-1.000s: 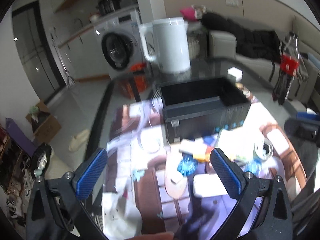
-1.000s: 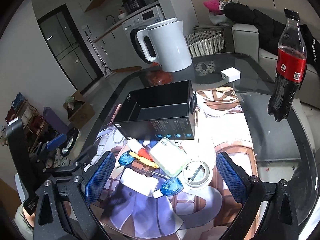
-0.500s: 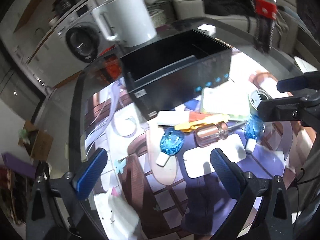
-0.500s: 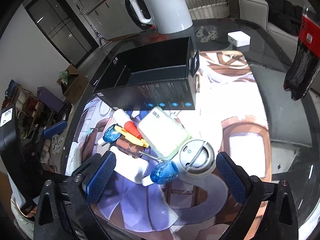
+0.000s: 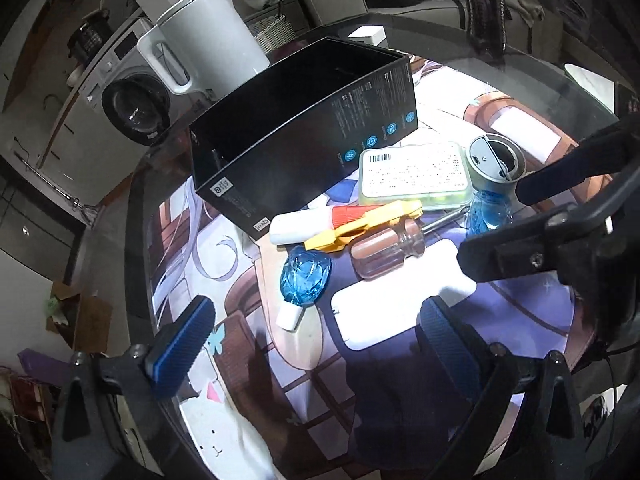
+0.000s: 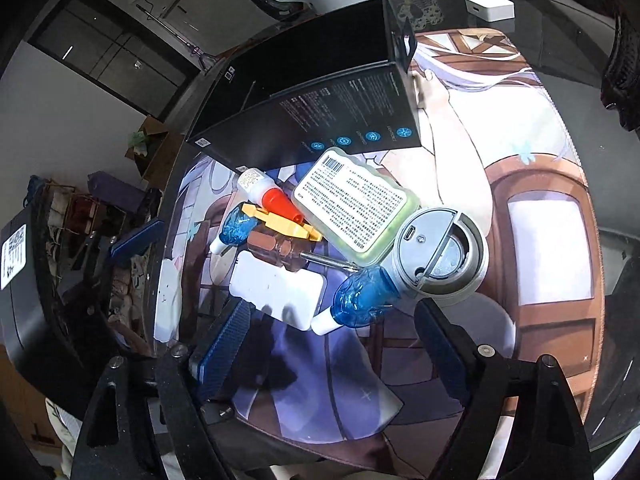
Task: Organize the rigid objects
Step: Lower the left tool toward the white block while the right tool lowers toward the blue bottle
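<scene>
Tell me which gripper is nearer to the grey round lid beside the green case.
Right. The right gripper hangs just short of the grey round lid, above the blue bottle. The left gripper is farther off, over the white flat box.

A box stands on a mat on a table, with a kettle behind it. In front of the box lies a cluster: a flat case, a tube left of it, a round lid right of it. Nearer lie a clip, a screwdriver, a small bottle and a flat pack.
</scene>
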